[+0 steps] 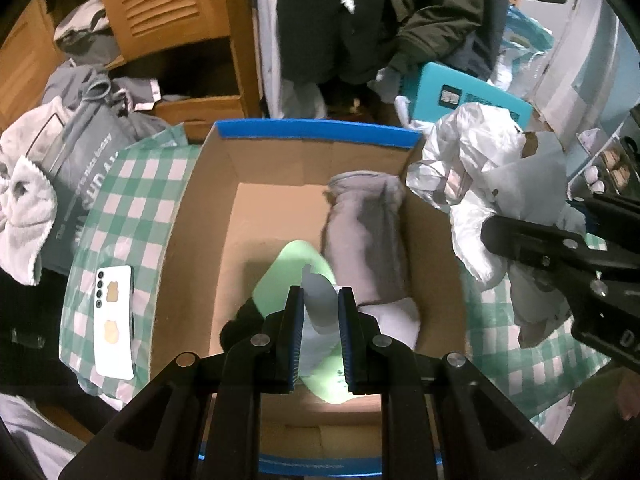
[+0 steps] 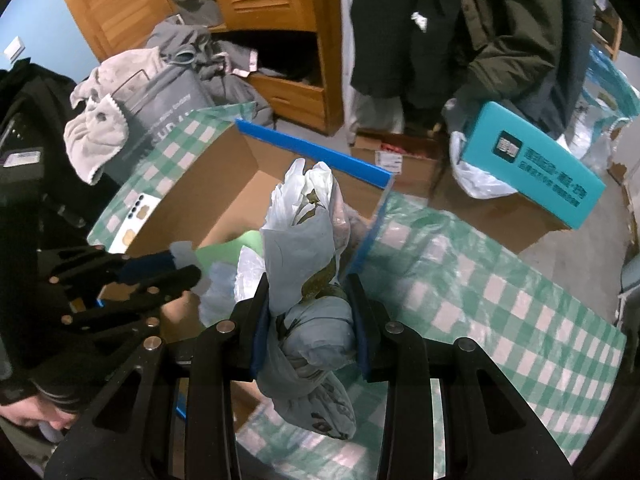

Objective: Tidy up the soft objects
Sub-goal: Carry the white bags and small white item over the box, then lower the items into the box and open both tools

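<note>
My left gripper (image 1: 320, 300) hangs over an open cardboard box (image 1: 192, 216) with a blue rim. It is shut on a thin pale grey plastic piece (image 1: 318, 292) that sticks up between the pads. A light green flat item (image 1: 288, 272) lies under it in the box, beside a rolled grey cloth (image 1: 368, 236) against the right wall. My right gripper (image 2: 308, 284) is shut on a crumpled bundle of plastic bags (image 2: 304, 240), white and grey with olive print, held above the box's right edge. The same bundle (image 1: 476, 168) and right gripper (image 1: 532, 220) appear at the right in the left wrist view.
The box stands on a green-and-white checked cloth (image 2: 480, 288). A white phone (image 1: 114, 320) lies on it to the left. A grey bag (image 1: 80, 168) with towels, a wooden wardrobe (image 2: 280, 40), hanging dark coats (image 2: 480, 20) and a teal box (image 2: 532, 168) crowd the back.
</note>
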Motion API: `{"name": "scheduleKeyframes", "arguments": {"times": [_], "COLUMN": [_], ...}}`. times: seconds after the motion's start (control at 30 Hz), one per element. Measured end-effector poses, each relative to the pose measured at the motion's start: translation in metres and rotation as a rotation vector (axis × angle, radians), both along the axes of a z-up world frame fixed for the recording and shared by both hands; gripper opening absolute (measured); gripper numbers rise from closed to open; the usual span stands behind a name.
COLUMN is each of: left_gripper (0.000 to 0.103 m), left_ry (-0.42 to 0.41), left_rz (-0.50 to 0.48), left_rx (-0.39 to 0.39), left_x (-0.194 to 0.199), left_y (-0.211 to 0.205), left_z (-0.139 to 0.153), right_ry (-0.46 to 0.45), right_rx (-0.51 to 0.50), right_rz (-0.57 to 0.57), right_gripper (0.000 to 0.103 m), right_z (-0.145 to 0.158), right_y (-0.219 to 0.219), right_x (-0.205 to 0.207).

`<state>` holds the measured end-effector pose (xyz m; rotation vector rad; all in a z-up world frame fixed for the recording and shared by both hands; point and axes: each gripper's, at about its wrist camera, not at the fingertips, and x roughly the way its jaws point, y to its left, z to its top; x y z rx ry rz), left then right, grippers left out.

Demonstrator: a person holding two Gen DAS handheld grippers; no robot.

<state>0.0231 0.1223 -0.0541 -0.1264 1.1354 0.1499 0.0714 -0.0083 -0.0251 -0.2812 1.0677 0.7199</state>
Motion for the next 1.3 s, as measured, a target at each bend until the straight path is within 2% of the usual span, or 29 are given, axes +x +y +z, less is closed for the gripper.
{"name": "scheduleKeyframes", "arguments": {"times": [0.33,0.4,0.47,0.53,0.57,0.8,0.87,1.03,1.13,1.3], "left_gripper": [0.021,0.026,0.035,0.041,0.044,0.055,0.064,0.066,0.078,0.078], "left_ry": [0.039,0.037,0.033,0.028,0.028,0.016,0.011,-0.015,-0.022,-0.061], "left_rz": [0.033,0.026,0.024,0.027,0.032,0.036,0.029,0.013,0.015,-0.012], "left_rx": [-0.009,-0.001,0.011,0.015,0.021,0.051,0.055,0.066,0.07,0.105], "left_x": [-0.004,-0.006,-0.009,-0.011,-0.012,-0.018,-0.02,-0.026,-0.027,-0.029], "left_y": [0.018,0.018,0.019,0.02,0.02,0.017,0.014,0.004,-0.001,-0.016], "left_z": [-0.014,-0.013,-0.011,-0.009,-0.007,0.006,0.012,0.028,0.037,0.053], "right_ry": [0.07,0.093,0.1,0.086,0.076,0.051,0.031,-0.001,-0.014,-0.056], "right_rx": [0.03,0.049,0.06,0.068,0.068,0.055,0.046,0.06,0.055,0.049], "right_rz": [0.01,0.015,0.021,0.013,0.006,-0.041,-0.052,-0.064,-0.073,-0.084], "right_gripper": [0.035,0.036,0.042,0.058,0.059,0.059,0.06,0.061,0.062,0.062], "right_z": [-0.012,-0.014,-0.014,-0.012,-0.011,0.003,0.009,0.022,0.027,0.037], "right_y": [0.026,0.028,0.029,0.028,0.027,0.01,0.005,-0.009,-0.017,-0.031], "right_x": [0.004,0.005,0.004,0.003,0.003,0.004,0.002,-0.003,-0.008,-0.016]}}
